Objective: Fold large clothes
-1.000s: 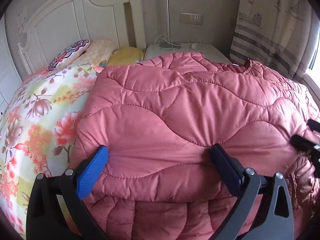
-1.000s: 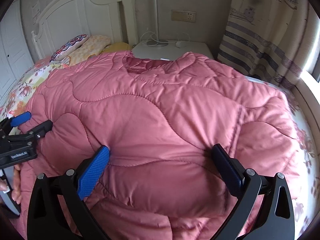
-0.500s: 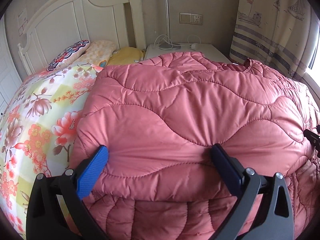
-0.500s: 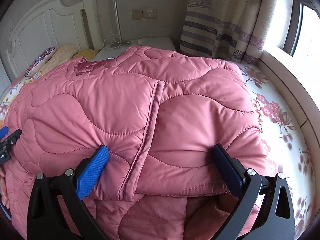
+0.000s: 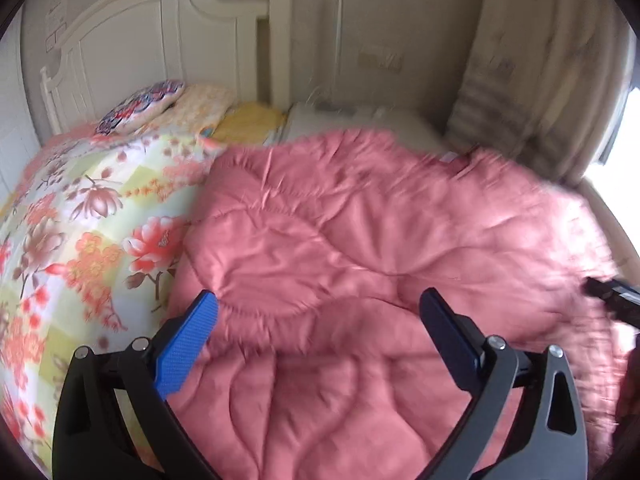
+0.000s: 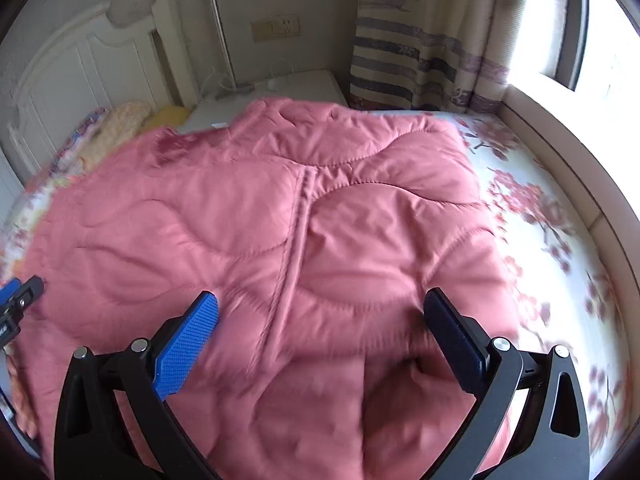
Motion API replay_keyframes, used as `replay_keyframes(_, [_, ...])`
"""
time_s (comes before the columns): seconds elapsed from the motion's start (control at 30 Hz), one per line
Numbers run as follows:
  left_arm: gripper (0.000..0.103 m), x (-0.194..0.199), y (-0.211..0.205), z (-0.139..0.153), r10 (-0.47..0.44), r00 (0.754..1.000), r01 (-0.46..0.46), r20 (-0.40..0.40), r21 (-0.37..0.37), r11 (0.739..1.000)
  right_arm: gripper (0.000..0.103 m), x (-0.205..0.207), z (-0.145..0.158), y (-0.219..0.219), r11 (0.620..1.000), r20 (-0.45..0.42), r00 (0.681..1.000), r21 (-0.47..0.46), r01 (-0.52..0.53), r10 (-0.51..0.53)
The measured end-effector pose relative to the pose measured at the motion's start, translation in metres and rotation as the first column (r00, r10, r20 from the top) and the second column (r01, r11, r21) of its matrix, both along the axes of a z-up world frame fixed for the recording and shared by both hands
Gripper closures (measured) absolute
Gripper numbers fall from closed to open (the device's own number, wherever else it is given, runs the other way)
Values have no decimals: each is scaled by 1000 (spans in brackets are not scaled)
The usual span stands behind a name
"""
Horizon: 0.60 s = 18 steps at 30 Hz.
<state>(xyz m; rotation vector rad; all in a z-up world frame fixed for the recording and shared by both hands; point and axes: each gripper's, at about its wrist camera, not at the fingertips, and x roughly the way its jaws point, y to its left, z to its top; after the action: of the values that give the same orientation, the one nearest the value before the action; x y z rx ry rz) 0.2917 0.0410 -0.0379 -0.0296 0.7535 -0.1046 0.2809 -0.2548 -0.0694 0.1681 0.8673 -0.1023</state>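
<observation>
A large pink quilted coat (image 5: pixel 360 248) lies spread over the bed, folded into a thick pad with a stitched seam (image 6: pixel 296 240) running down its top layer. My left gripper (image 5: pixel 320 312) hovers open over the coat's left part, with nothing between its blue pads. My right gripper (image 6: pixel 320 312) hovers open over the coat's right part, straddling the seam, also holding nothing. The right gripper's tip (image 5: pixel 612 296) shows at the right edge of the left wrist view; the left gripper's tip (image 6: pixel 20 296) shows at the left edge of the right wrist view.
A floral bedspread (image 5: pixel 80 240) covers the bed left of the coat and also shows to the right (image 6: pixel 560 260). Pillows (image 5: pixel 160 108) lie by the white headboard (image 5: pixel 160 40). A white nightstand (image 6: pixel 280 88) and striped curtain (image 6: pixel 420 52) stand behind.
Both views have shifted and blurred with camera motion. The right gripper moved right along the coat, from its middle to the seam and right edge. Both grippers stayed open.
</observation>
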Motion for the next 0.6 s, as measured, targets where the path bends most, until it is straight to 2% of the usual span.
replay_keyframes(0.03, [2,-18,0,9,-17,999,17,29,3,1000,5,-15,10,6,999,31,999,22,-43,42])
replay_keyframes(0.1, [2,-56,-2,11,-35,999,33,19,79,996,5,-50,21,23,990,55,989,9,-139,138])
replay_keyframes(0.17, [2,-83,-2,-4,-49,998,52,-39,83,995,4,-80,14,44,968,20,968,-22,-249,249])
replay_keyframes(0.23, [2,-101,-6,-25,-81,990,92,-113,96,991,5,-103,-8,62,945,-57,946,-56,-321,318])
replay_keyframes(0.3, [2,-112,-16,-52,-87,983,118,-161,197,973,4,-113,-34,73,932,-130,931,-85,-353,341])
replay_keyframes(0.33, [2,-111,-18,-60,-89,981,126,-172,218,968,4,-117,-42,75,930,-116,932,-97,-354,343])
replay_keyframes(0.37, [2,-113,-16,-58,-89,984,118,-151,195,974,4,-119,-41,76,933,-95,937,-101,-345,336])
replay_keyframes(0.43, [2,-111,-12,-49,-52,981,88,-188,190,978,5,-119,-35,75,939,-134,939,-97,-329,316])
replay_keyframes(0.47, [2,-116,-9,-42,-42,984,74,-171,184,980,5,-124,-28,73,945,-137,946,-107,-309,294])
replay_keyframes(0.53, [2,-137,-6,-26,-70,992,85,-107,146,986,5,-143,-10,70,944,-85,950,-116,-309,300])
replay_keyframes(0.6, [2,-154,-6,-24,-82,992,95,-91,148,984,5,-166,-1,68,939,-42,945,-107,-327,324])
